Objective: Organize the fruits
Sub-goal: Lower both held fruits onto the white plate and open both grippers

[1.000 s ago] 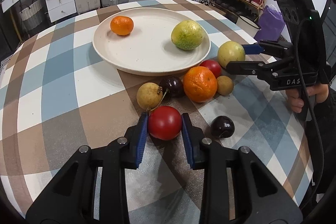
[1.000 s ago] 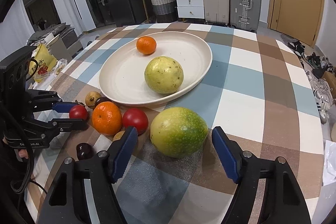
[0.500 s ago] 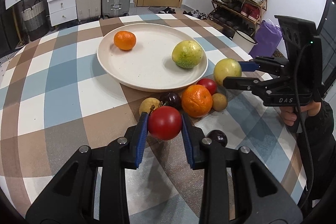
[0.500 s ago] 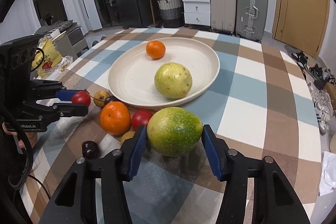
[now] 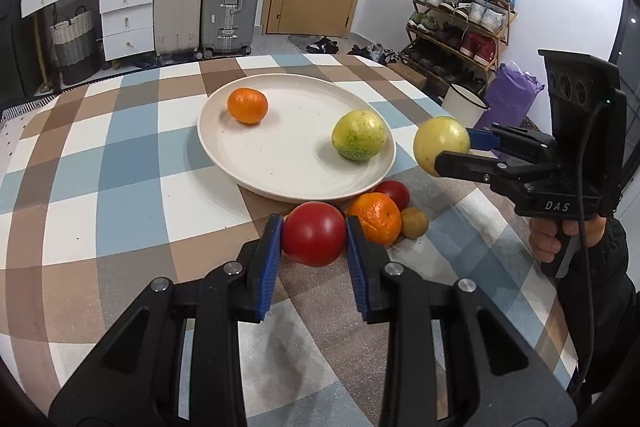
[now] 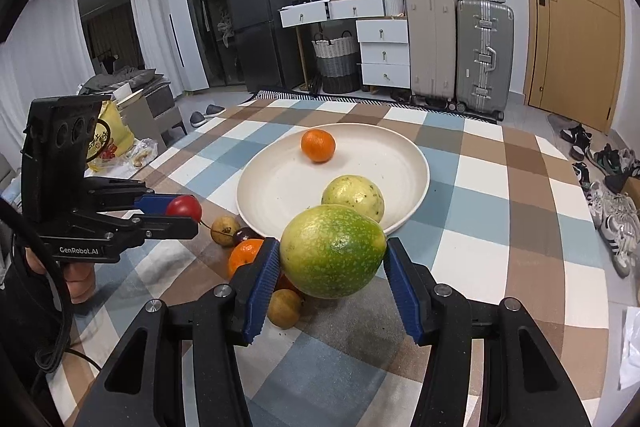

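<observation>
Left gripper (image 5: pixel 314 241) pinching red tomato (image 5: pixel 314 239), lifted near plate (image 5: pixel 280 183) | right gripper (image 6: pixel 332 267) clamping green-yellow fruit (image 6: pixel 333 251) beside rim | risk: round skins slipping, knocking orange (image 5: pixel 375 217) pile.

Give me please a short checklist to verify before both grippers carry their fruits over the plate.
1. Left gripper shut on the red tomato: ok.
2. Right gripper shut on the green-yellow fruit: ok.
3. Both fruits lifted off the table: ok.
4. Free space on the plate between the small orange and the yellowish fruit: ok.
5. Grippers apart from each other: ok.
6. Grip firmness: cannot tell.
</observation>
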Tool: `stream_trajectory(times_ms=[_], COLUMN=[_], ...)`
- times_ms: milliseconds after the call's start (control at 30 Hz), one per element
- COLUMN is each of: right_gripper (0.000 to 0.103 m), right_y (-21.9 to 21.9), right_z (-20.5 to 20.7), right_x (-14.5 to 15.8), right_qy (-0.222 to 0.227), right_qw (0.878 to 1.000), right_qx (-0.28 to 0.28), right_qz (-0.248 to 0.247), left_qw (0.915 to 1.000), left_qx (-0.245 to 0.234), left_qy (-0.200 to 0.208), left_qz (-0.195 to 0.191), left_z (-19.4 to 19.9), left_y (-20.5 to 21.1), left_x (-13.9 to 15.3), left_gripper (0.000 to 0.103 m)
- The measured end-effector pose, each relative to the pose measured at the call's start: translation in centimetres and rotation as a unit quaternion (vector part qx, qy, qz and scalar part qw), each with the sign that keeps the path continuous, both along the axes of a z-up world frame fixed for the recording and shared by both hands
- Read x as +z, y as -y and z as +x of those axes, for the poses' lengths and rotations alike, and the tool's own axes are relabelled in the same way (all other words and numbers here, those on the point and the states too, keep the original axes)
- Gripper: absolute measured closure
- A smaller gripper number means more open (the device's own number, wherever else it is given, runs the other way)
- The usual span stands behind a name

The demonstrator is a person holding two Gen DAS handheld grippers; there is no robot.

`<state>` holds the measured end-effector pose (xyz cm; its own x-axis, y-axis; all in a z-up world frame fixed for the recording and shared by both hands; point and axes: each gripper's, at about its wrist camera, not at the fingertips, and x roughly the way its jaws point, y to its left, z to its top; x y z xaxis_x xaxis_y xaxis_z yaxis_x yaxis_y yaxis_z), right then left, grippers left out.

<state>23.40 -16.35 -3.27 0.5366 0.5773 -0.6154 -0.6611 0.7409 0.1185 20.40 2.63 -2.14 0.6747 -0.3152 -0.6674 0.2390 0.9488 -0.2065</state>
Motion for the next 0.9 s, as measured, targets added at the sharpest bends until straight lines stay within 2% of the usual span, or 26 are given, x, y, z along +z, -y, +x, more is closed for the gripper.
stream_trajectory(times_ms=[500,667,900], right_gripper=[0.049,0.049,0.049], right_y=[0.1,0.3,-0.2], right_z=[0.3,1.1,2.9], right_x=[1.6,3.2,5.1], right_qy=[0.012,0.016,0.014], right_qw=[0.999,0.999,0.999], right_qx=[-0.01,-0.024,-0.034], right_qz=[0.03,0.037,0.014], left_qw=[0.9971,0.9952,0.9932], left_qx=[0.059,0.075,0.081], left_qy=[0.043,0.063,0.083], left_qz=[-0.023,-0.006,0.001], left_z=[0.8,1.5,3.0], left_y=[-1.2,-1.5,-1.4], left_x=[3.0,4.9,7.6], left_gripper=[0.075,0.075,0.075])
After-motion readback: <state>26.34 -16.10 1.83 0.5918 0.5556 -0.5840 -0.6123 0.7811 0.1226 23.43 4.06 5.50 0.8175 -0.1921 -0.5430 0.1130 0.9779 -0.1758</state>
